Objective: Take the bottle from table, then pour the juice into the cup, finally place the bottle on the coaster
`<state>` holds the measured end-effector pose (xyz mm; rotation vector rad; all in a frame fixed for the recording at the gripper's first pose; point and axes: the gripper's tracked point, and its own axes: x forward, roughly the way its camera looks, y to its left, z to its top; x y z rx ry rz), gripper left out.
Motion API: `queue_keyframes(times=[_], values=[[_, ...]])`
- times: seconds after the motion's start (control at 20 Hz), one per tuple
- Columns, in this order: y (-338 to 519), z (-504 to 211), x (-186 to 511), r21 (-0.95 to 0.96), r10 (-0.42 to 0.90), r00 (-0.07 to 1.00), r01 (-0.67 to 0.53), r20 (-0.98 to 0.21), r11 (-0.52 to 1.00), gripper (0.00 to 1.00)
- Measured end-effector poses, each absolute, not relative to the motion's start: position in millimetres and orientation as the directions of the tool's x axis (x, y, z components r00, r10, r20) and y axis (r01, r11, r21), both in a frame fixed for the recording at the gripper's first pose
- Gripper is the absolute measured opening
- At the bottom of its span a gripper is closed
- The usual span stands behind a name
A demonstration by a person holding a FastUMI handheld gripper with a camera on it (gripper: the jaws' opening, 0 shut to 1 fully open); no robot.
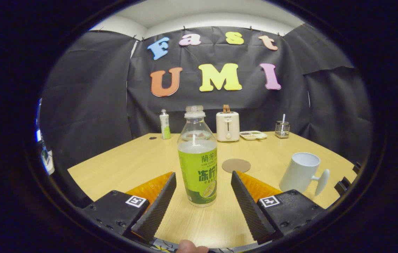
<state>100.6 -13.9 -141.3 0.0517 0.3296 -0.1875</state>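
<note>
Bottle (197,158) stands uncapped between the released tongs (203,184); I'd close squarely on its label, keeping it upright.

The bottle (197,158), standing uncapped between the gripper (202,177) fingers, carries a green label with large Chinese characters and small Latin lettering, too small to make out. Each finger base bears a square black-and-white marker.

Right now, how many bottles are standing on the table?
2. The juice bottle stands upright between the open fingers of the gripper, touching neither. A smaller white bottle stands at the far edge of the table, left of the toaster.
</note>
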Motion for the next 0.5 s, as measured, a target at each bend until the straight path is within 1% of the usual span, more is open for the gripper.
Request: queue_keyframes(times=[0.15,0.5], values=[[-15.6,-155.3,118.2,-0.013,-0.186,0.909,0.196,-0.374,0.981,1.00],[-14.3,-157.6,146.2,-0.023,-0.182,0.901,0.188,-0.393,0.982,1.00]])
